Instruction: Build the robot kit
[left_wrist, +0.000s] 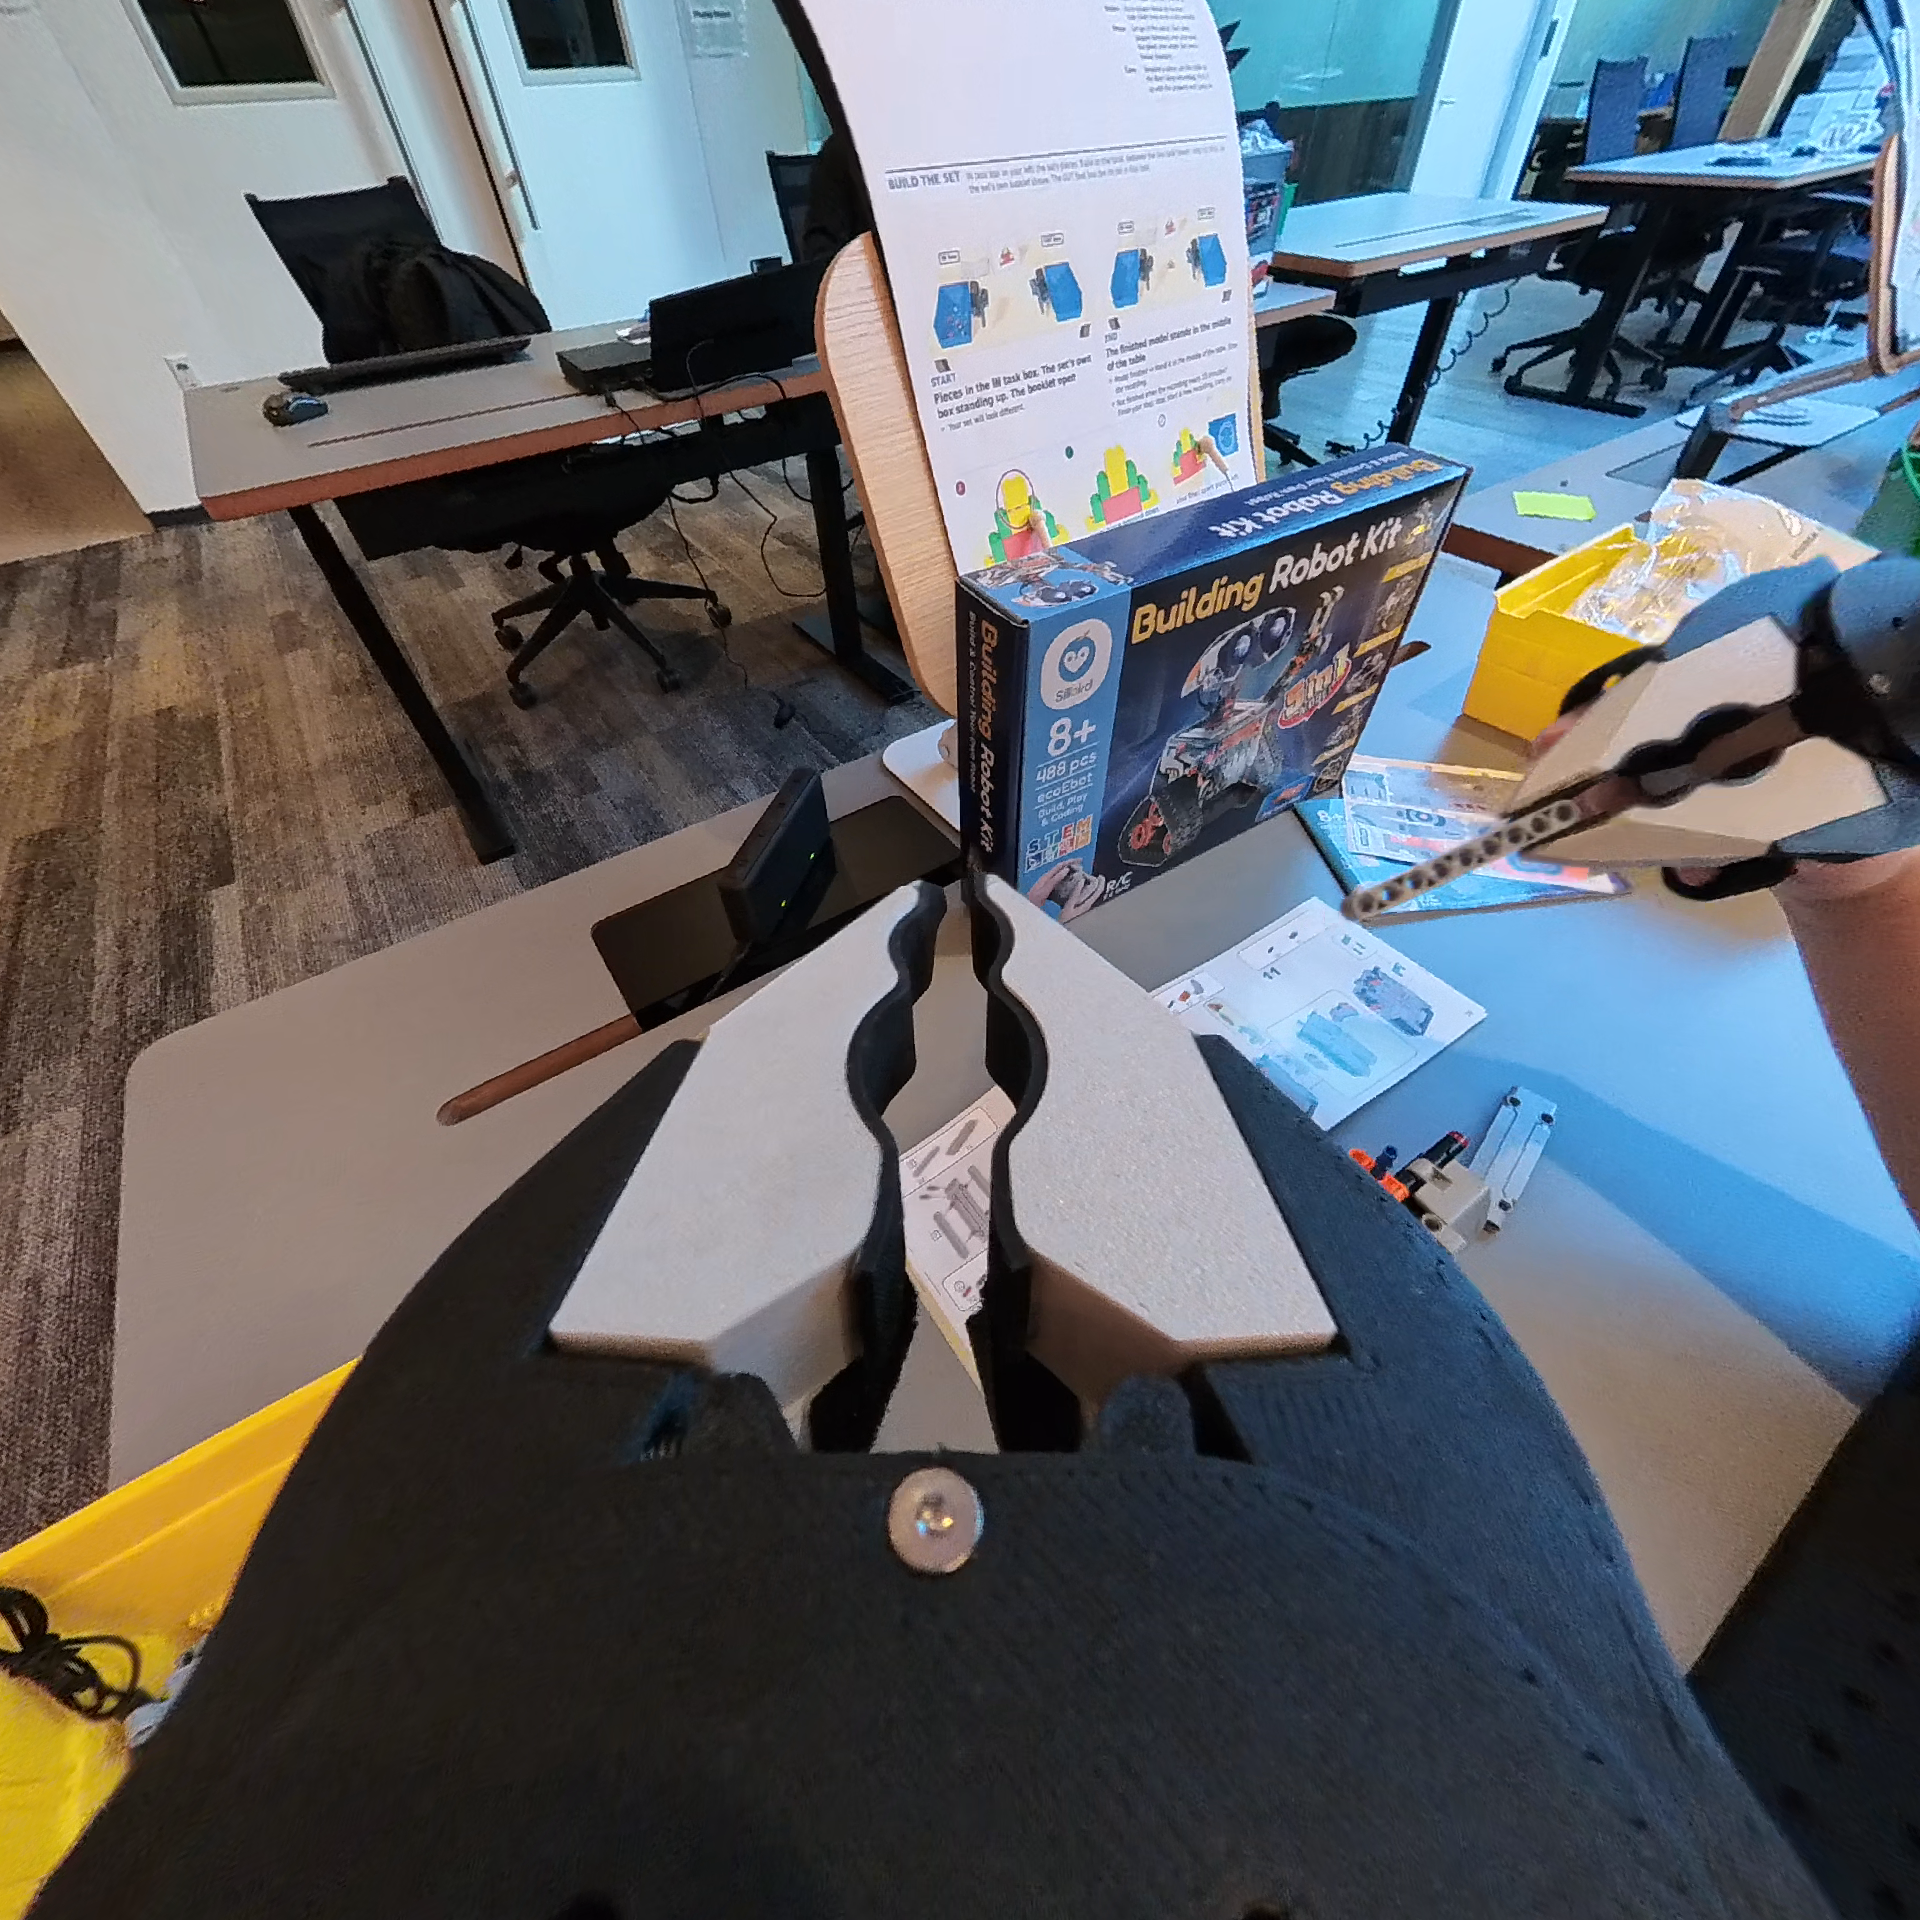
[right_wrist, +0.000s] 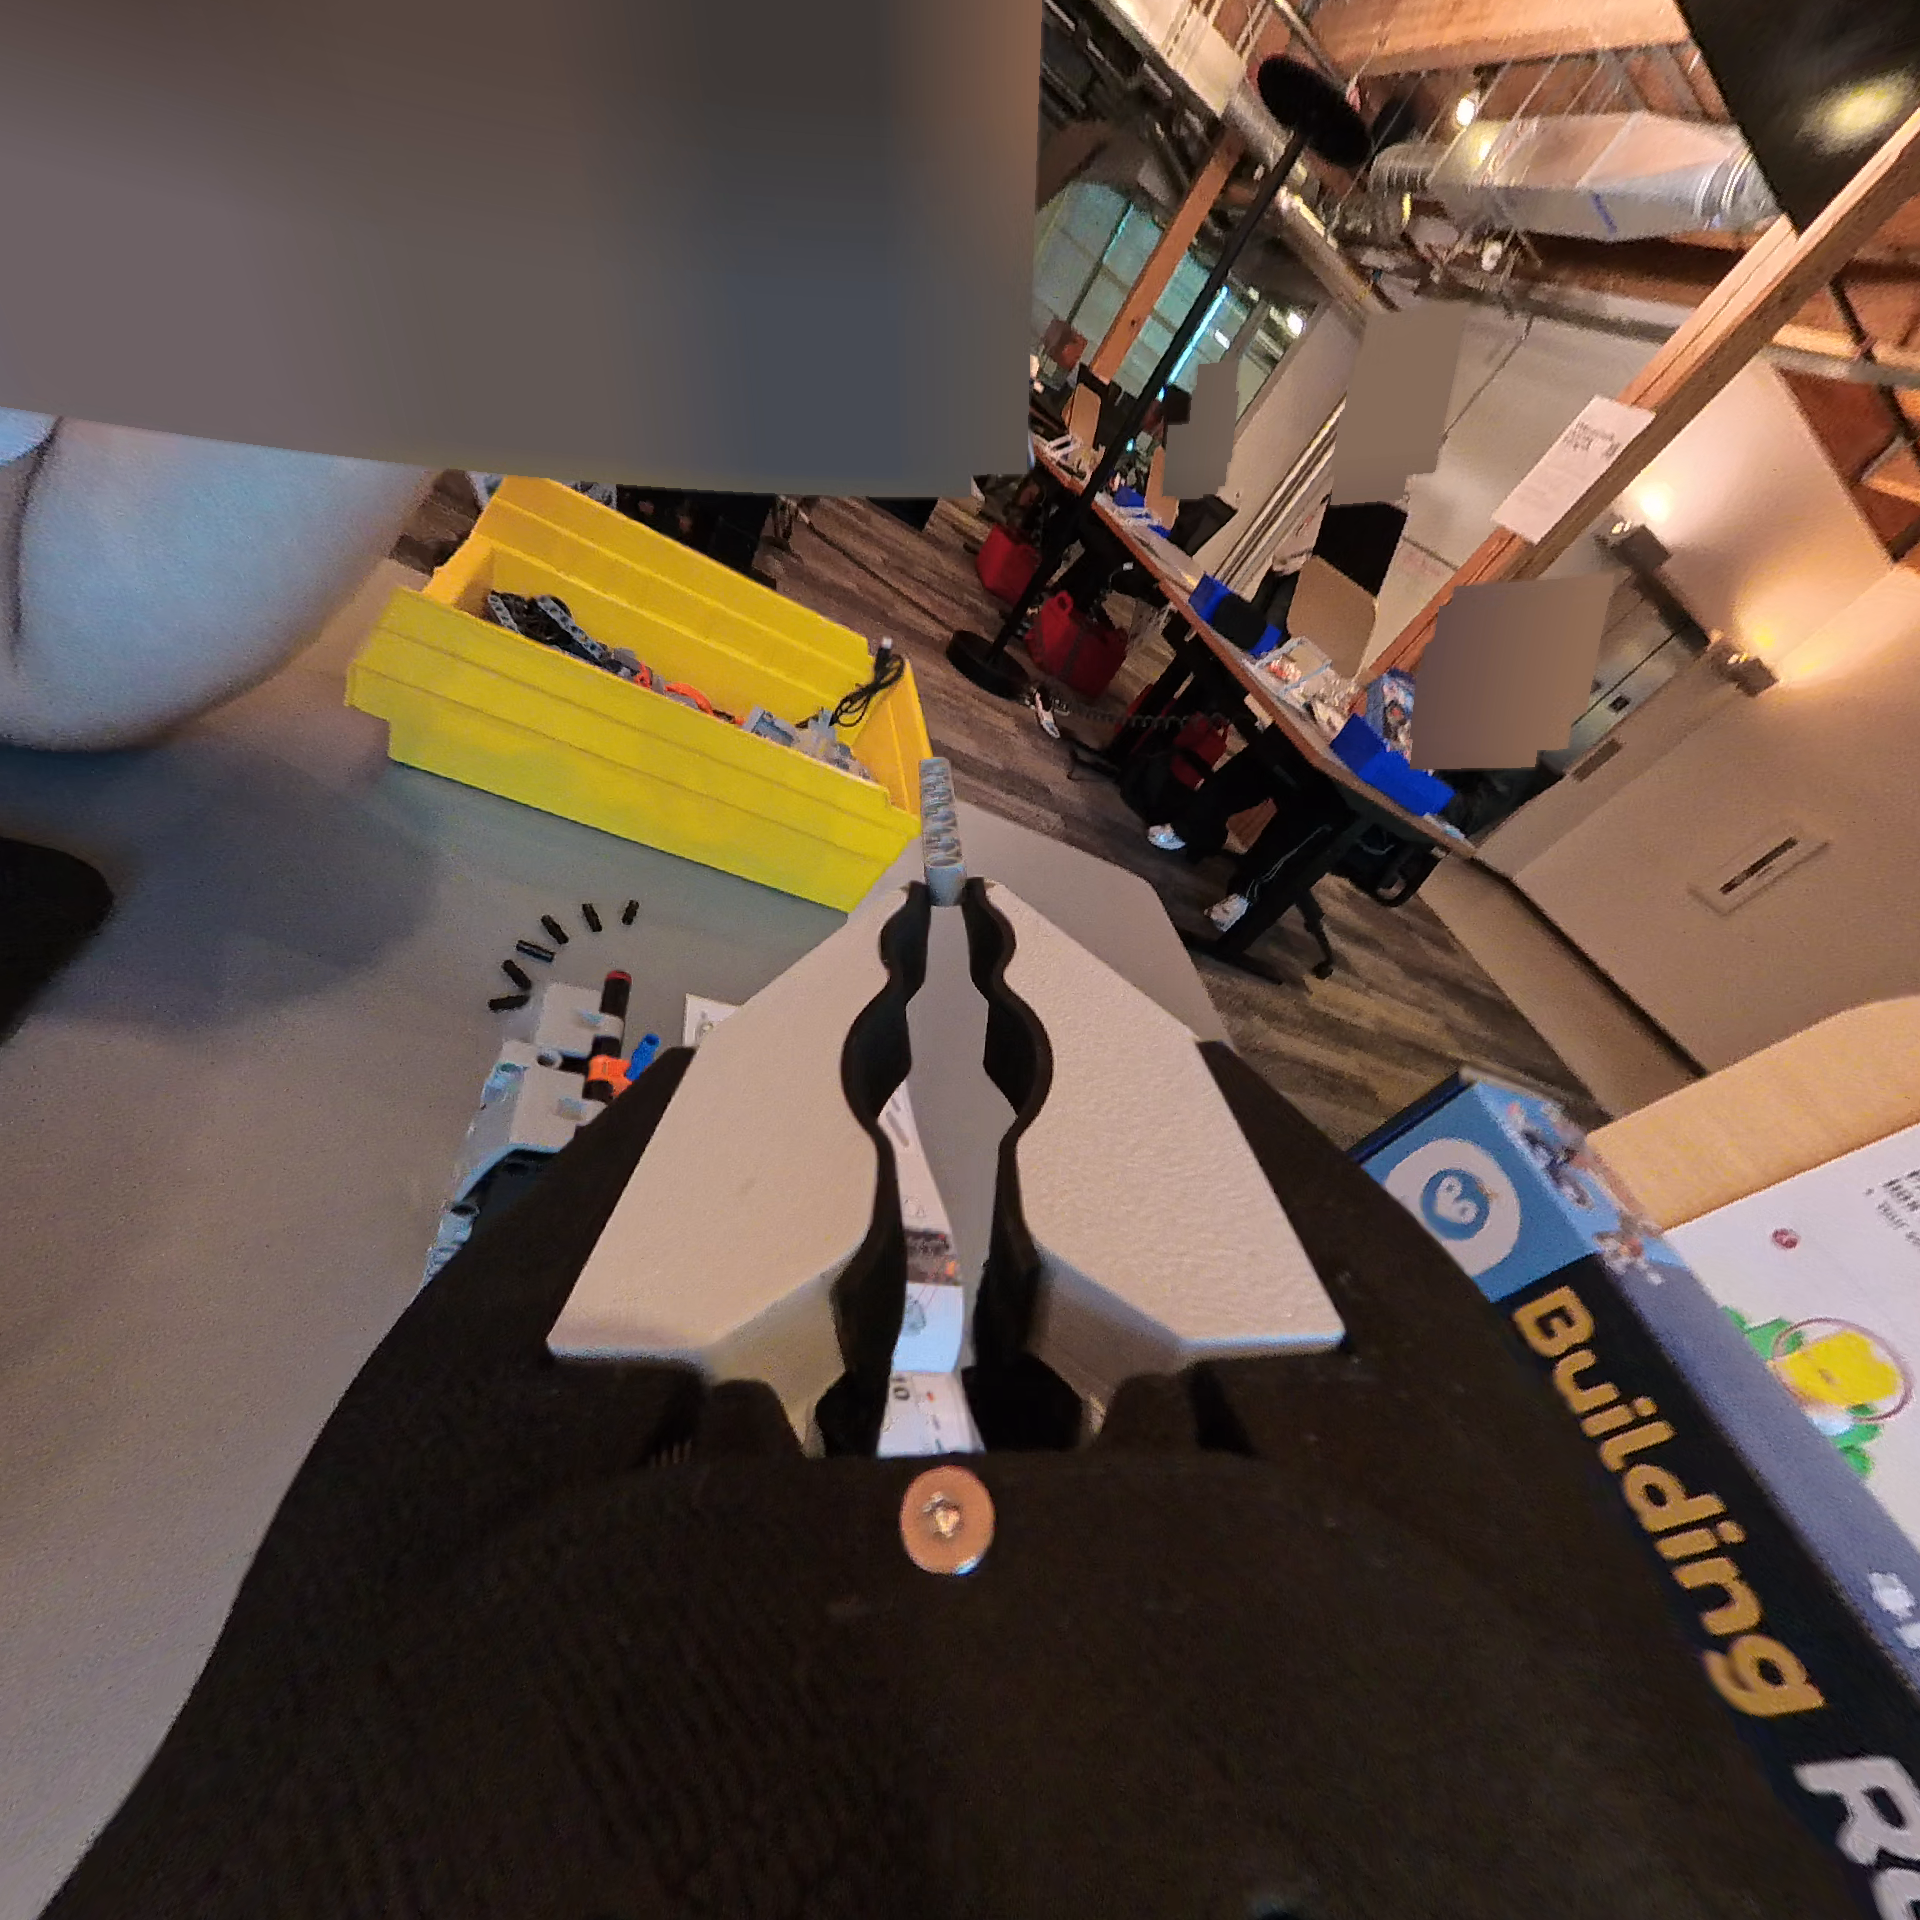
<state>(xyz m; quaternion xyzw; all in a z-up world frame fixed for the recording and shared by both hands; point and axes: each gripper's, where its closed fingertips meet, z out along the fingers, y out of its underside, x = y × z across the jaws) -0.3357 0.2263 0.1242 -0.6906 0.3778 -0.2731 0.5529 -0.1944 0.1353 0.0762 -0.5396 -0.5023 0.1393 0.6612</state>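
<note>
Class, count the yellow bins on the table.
2. One yellow bin near left, by the left gripper; another far right, behind the right gripper holding a grey beam.

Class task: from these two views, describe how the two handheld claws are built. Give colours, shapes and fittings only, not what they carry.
Both the left claw and the right claw have a matte black, finely ribbed body with a silver screw at its centre. Two pale grey wedge-shaped fingers taper forward from it. Their inner faces carry black wavy pads. No cable shows on either.
</note>
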